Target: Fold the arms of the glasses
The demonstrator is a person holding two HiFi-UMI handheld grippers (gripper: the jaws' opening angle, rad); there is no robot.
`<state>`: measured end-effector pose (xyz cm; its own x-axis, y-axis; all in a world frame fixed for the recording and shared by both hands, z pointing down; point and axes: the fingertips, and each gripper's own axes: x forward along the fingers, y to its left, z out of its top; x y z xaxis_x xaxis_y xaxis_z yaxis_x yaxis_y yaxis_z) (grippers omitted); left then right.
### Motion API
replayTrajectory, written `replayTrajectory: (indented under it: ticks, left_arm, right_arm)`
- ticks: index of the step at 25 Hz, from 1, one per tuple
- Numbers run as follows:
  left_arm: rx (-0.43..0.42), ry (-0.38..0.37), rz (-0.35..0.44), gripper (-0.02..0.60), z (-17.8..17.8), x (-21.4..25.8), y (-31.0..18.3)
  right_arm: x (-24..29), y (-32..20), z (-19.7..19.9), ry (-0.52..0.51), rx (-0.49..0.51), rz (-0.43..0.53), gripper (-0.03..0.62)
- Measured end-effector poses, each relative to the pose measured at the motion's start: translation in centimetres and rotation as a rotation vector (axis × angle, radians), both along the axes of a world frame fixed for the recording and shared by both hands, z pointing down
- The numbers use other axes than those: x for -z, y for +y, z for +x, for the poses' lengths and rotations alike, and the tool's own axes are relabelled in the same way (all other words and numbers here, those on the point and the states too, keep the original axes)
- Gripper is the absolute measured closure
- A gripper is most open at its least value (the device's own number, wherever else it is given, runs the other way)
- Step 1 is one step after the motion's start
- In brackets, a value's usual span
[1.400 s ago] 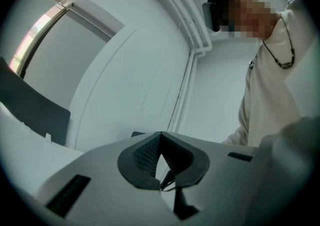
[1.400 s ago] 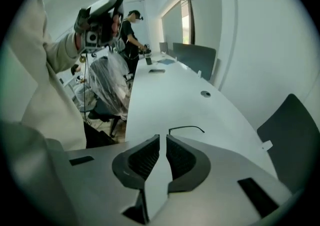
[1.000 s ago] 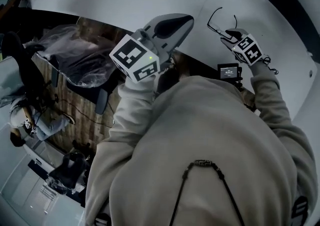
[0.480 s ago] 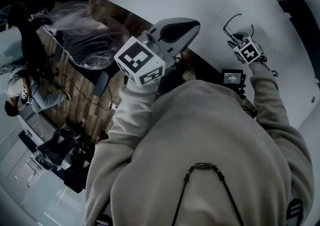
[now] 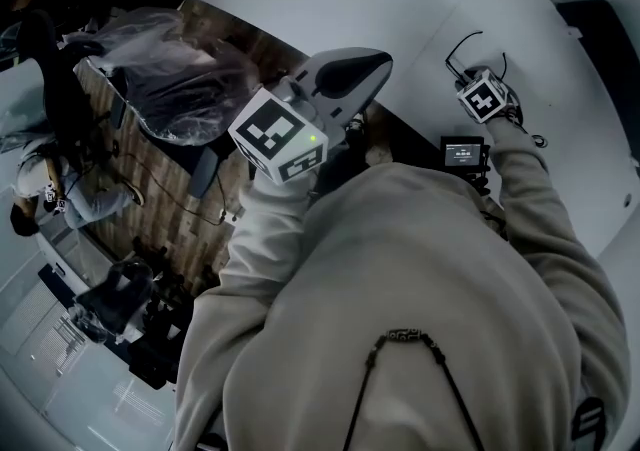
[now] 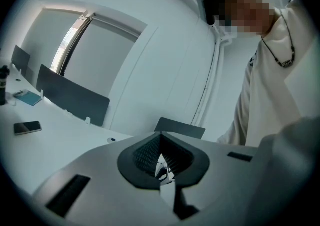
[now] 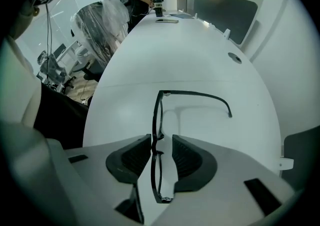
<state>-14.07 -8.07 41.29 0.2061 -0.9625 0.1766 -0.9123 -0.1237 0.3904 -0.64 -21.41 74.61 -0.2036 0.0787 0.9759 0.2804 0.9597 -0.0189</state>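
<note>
Looks like an open-plan office to me: one long curved white desk with grey divider screens along it, a cable grommet, a phone lying around, and a plastic-wrapped swivel chair on wood-look floor.

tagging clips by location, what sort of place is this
Probably an open-plan office: a long white desk with grey divider screens, a plastic-wrapped office chair beside it, and a phone on it.

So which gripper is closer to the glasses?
Right. The right gripper has its open jaws on either side of the glasses frame; the left gripper, shut, is held well off to their left.
</note>
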Motion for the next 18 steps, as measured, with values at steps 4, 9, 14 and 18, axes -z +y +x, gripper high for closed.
replayTrajectory:
  ticks: [4,9,14,18]
  left_arm:
    - [-0.002,-0.001,-0.001,0.577,0.2,0.0,0.0]
    - [-0.021,-0.004,0.001,0.577,0.6,-0.4,-0.2]
    - [-0.044,0.004,0.013,0.577,1.1,-0.4,-0.5]
    - [-0.054,0.001,0.019,0.577,0.7,-0.2,-0.4]
  right_arm:
    - [-0.2,-0.1,0.7,0.010,-0.011,-0.017,0.522]
    - [0.4,0.6,1.1,0.014,0.011,-0.043,0.530]
    - [2.4,1.1,1.0,-0.044,-0.021,-0.089,0.534]
    - [3.1,0.9,0.6,-0.062,-0.028,-0.079,0.536]
